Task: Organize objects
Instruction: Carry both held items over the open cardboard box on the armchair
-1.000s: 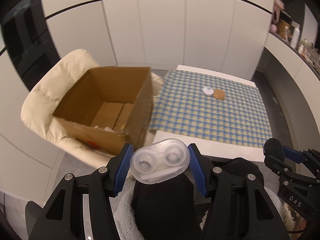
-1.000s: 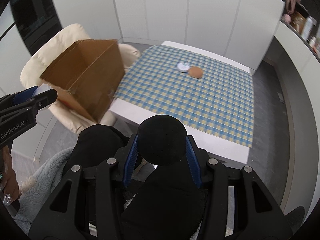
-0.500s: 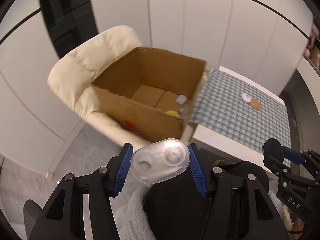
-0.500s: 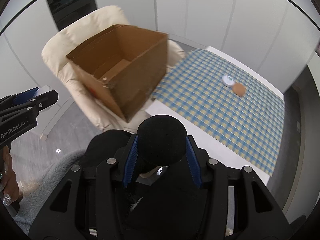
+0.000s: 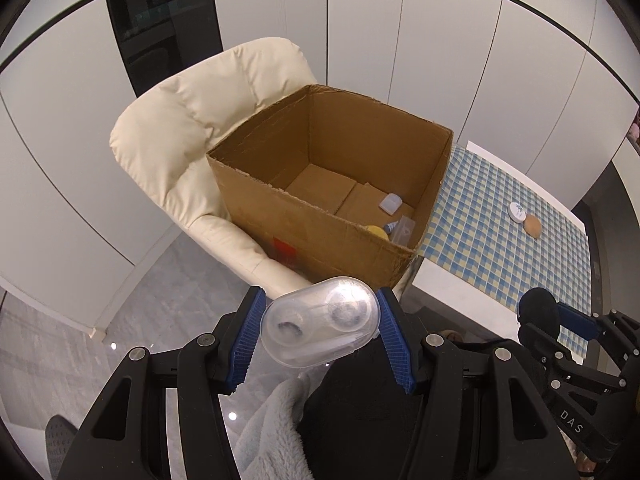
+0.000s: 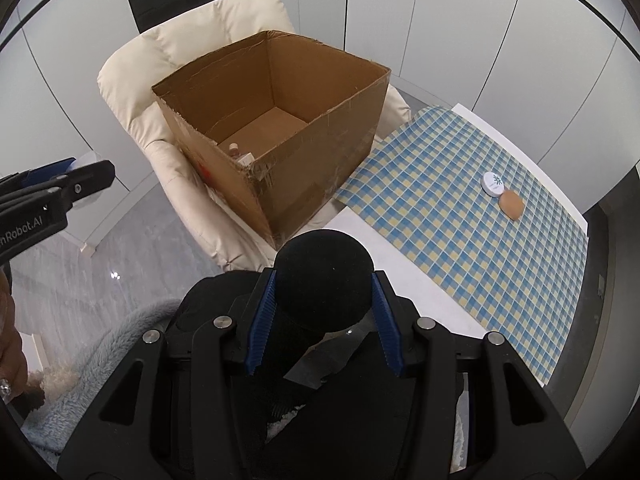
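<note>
**Both grippers loaded, short of the cardboard box**

Your left gripper (image 5: 318,330) holds a clear plastic case (image 5: 320,326) with two round wells. Its blue fingers (image 5: 246,344) are partly closed and press on the two ends of the case. The case sits at 6 o'clock in the left wrist view, below the near corner of the cardboard box (image 5: 332,196) and apart from it.

Your right gripper (image 6: 324,314) holds a black round object (image 6: 324,276). Its blue fingers (image 6: 262,320) are partly closed on both sides of that object. The object sits at 6 o'clock in the right wrist view, just below the near corner of the box.

The box stands open on a cream armchair (image 5: 192,128). Inside, near the wall at 4 o'clock, lie a small pale container (image 5: 391,203), a yellow item (image 5: 376,231) and a clear piece (image 5: 403,230).

At 3 o'clock, the surface (image 6: 384,264) carries a blue-and-yellow checked cloth (image 6: 460,216). On the cloth, a white round lid (image 6: 493,183) and a tan round pad (image 6: 511,206) lie touching each other, well apart from the box.
</note>
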A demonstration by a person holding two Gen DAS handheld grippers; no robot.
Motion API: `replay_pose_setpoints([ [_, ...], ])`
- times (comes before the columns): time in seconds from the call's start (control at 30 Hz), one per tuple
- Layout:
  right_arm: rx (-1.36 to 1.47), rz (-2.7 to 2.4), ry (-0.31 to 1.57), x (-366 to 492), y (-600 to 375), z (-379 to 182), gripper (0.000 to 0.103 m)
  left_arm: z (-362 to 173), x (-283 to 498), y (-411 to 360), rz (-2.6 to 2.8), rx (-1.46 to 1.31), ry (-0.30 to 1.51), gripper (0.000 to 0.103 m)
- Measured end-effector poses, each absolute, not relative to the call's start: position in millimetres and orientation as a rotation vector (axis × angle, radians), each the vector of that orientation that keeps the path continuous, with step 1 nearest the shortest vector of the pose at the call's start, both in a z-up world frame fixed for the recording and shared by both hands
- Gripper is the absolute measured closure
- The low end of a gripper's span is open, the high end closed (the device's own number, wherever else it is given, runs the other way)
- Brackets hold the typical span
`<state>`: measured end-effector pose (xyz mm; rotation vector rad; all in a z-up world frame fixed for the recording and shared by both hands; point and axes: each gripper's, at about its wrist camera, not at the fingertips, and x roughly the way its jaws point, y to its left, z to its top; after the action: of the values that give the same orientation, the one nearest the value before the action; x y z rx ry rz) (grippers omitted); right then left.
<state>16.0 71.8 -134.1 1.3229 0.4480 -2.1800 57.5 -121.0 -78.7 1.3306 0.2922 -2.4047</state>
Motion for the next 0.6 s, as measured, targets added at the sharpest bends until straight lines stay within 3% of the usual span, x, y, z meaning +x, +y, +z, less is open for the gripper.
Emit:
replay_pose_setpoints([
  [0.6, 1.24, -2.179, 0.505, -61.3, -2.6, -139.0, 0.054, -78.5, -25.9, -179.3, -2.4, 1.256, 0.303, 0.046],
])
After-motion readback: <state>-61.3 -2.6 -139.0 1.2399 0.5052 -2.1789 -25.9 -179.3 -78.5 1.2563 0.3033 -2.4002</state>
